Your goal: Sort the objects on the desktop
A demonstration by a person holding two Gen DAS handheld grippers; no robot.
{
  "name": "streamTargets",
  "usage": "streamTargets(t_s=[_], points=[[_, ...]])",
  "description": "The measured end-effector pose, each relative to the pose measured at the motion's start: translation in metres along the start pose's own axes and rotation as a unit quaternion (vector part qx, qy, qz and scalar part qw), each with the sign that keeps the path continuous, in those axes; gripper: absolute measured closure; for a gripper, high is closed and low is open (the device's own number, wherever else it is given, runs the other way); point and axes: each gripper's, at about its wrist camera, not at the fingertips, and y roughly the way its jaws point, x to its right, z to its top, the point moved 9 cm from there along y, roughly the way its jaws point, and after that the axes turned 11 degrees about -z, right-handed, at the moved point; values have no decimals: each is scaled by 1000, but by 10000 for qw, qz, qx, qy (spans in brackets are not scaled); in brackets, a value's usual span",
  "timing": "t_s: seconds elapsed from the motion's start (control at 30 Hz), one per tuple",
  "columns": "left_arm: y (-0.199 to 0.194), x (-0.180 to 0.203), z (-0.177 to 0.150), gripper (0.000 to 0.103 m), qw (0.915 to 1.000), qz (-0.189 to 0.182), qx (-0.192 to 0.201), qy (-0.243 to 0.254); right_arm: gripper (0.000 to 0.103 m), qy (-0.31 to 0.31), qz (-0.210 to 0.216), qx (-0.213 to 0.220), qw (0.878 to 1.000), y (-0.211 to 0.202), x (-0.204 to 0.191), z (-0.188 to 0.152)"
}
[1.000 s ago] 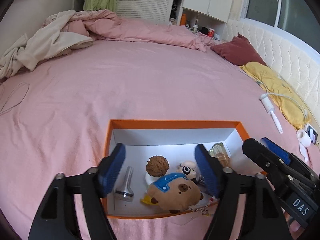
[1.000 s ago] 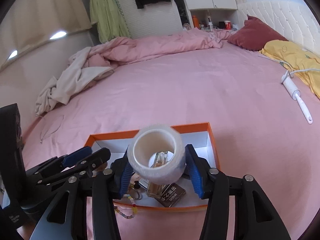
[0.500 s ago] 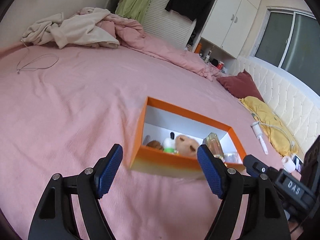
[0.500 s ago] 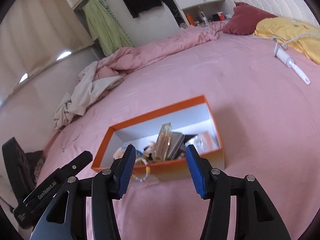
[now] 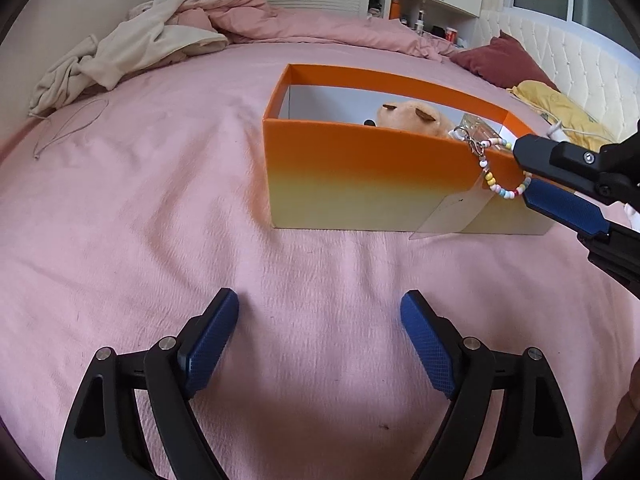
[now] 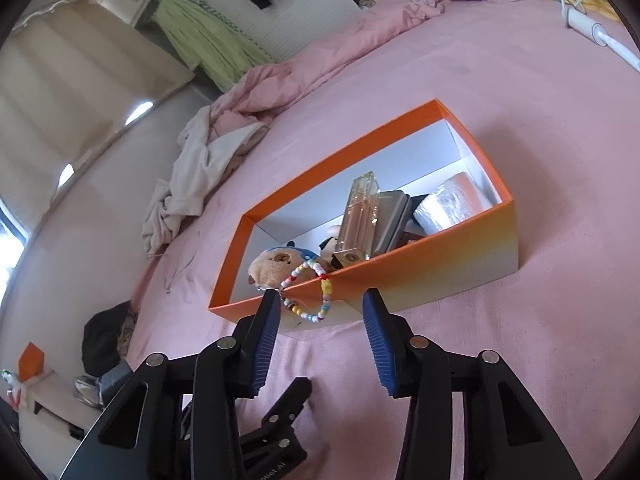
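An orange box [image 5: 360, 168] sits on the pink bed. In the right wrist view the box [image 6: 460, 256] holds a plush bear [image 6: 272, 264], a glass perfume bottle [image 6: 360, 216], a dark case [image 6: 392, 220] and a roll of clear tape [image 6: 452, 204]. A beaded strap [image 6: 316, 292] with a clear card hangs over the front wall; it also shows in the left wrist view [image 5: 500, 184]. My left gripper [image 5: 320, 336] is open and empty, low over the sheet before the box. My right gripper [image 6: 320, 320] is open and empty, just before the box's front wall.
Crumpled cream and pink bedding [image 5: 160, 40] lies at the back left. A maroon pillow [image 5: 504, 60] and yellow cloth [image 5: 560, 108] lie at the right. A white lint roller [image 6: 592, 32] lies on the bed. A thin cord [image 5: 68, 128] lies at the left.
The right gripper let go of the tape roll, which now lies in the box. Both grippers have pulled back and down from above the box to in front of it.
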Motion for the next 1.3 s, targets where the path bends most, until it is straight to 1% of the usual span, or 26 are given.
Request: streamTargets(t_s=[0.03,0.07,0.1,0.13,0.23,0.27,0.3,0.33,0.4,0.43,0.47,0.53,0.6,0.63,0.7,0.83,0.93,1.0,1.03,1.07,1.1,1.13,1.2,1.27,1.3], points=[[0,-1,0,20,10000,-24,8,-22,71,-50,12,-27,10000,2,-3,0],[0,-1,0,20,10000,-14,5,-15,79,-138,2,-37,9999,3,-7,0],[0,-1,1,20,10000,21,-7,11,92,-224,-10,-42,9997,3,-11,-1],[0,0,1,19,10000,48,-16,31,98,-298,-36,-12,9995,3,-14,-1],[-3,3,-4,19,10000,54,-8,42,98,-481,-82,183,9986,-3,-23,-2],[-4,3,-4,19,10000,5,22,22,98,-502,-79,208,9985,-4,-25,-3],[-7,3,-4,19,9999,-118,75,-18,98,-519,-75,202,9984,-4,-27,-3],[-13,4,-1,19,9992,-347,187,-81,98,-558,-83,205,9982,-4,-29,-3],[-31,6,5,19,9948,-832,538,-246,98,-629,-91,260,9976,-7,-32,-1],[-37,3,8,19,9930,-913,658,-364,98,-650,-60,319,9974,-10,-34,2],[-39,1,11,19,9911,-1014,714,-490,98,-650,-7,371,9972,-13,-36,6],[-39,2,16,19,9855,-1350,747,-699,98,-643,98,483,9967,-20,-42,17],[-39,7,20,19,9809,-1626,793,-718,98,-658,189,547,9962,-24,-49,29],[-39,12,23,19,9804,-1661,839,-649,98,-675,229,579,9958,-26,-52,36],[-41,25,30,19,9819,-1574,950,-448,98,-784,280,667,9943,-31,-61,48],[-48,53,55,19,9762,-1747,1284,-80,98,-917,444,846,9912,-48,-80,67],[-47,65,81,20,9750,-1752,1346,231,98,-934,522,889,9903,-62,-87,71],[-46,70,98,20,9753,-1668,1354,504,98,-958,535,819,9906,-69,-90,70],[-46,72,105,22,9746,-1670,1360,608,98,-977,557,757,9908,-71,-91,69],[-45,74,112,35,9735,-1706,1349,705,98,-991,575,713,9909,-73,-92,69],[-44,77,117,55,9712,-1846,1293,776,98,-1004,590,672,9909,-75,-93,68],[-41,80,122,78,9692,-1970,1196,863,98,-1007,589,654,9910,-77,-93,68],[-31,90,126,79,9683,-2084,808,1114,98,-973,589,638,9915,-78,-91,69],[-28,95,133,80,9705,-1890,733,1302,98,-953,518,628,9921,-75,-89,70],[-30,96,137,79,9700,-1909,779,1286,98,-945,479,627,9924,-73,-88,72]])
